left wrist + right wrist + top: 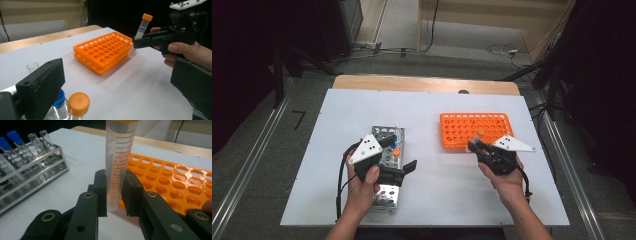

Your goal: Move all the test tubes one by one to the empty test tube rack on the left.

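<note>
Standing upright between the closed jaws of the right gripper [114, 192], the orange-capped tube [119, 165] hung just beside the near edge of the orange rack [103, 51], its tip clear of the white table [437, 190]. Nothing lay between tube and rack holes. Well apart, the left gripper [404, 172] hovered over the metal rack [32, 177] of blue-capped tubes [12, 136], jaws spread wide, holding nothing.
</note>
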`<action>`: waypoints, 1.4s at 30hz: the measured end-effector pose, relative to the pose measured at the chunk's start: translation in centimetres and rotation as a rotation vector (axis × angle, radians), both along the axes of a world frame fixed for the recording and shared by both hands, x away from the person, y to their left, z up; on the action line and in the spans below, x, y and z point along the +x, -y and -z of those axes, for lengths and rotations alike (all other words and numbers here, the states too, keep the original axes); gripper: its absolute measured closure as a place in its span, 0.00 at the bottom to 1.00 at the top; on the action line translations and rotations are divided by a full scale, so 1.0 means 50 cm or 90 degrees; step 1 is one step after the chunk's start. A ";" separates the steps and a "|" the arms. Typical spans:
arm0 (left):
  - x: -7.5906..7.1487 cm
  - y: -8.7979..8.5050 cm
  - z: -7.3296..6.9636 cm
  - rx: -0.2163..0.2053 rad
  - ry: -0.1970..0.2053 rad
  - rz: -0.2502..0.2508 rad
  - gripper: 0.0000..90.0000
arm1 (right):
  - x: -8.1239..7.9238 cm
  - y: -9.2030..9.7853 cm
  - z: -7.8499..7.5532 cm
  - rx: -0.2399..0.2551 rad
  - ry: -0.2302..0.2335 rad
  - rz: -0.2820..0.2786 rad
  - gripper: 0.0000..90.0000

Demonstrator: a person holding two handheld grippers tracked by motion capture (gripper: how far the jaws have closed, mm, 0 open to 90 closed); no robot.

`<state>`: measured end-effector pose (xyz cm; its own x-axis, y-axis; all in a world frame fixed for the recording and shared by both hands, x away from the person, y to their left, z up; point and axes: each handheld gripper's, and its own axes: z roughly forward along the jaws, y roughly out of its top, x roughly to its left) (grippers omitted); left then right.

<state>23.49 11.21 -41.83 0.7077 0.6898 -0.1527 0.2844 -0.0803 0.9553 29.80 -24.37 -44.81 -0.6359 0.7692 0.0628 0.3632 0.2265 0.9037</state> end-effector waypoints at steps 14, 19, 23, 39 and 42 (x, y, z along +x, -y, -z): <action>-0.005 0.050 0.001 0.011 -0.024 0.023 0.00 | -0.068 -0.010 -0.001 -0.009 -0.013 -0.073 0.81; -0.007 0.082 0.003 0.018 -0.035 0.041 0.03 | -0.076 -0.034 -0.006 -0.013 -0.007 -0.102 0.81; -0.007 0.098 0.001 0.027 -0.042 0.030 0.13 | -0.080 -0.048 -0.002 -0.021 -0.012 -0.120 0.81; -0.012 0.122 0.003 0.026 -0.037 0.077 0.51 | -0.111 -0.146 0.004 -0.071 -0.028 -0.210 0.81; -0.010 0.126 0.007 0.032 -0.038 0.084 0.56 | -0.116 -0.158 0.004 -0.071 -0.045 -0.223 0.81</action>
<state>22.99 4.88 -42.17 0.7836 0.5987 -0.1657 0.3250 -0.1679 0.9307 24.01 -16.49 -45.00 -0.8588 0.5104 0.0440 0.3067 0.4435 0.8422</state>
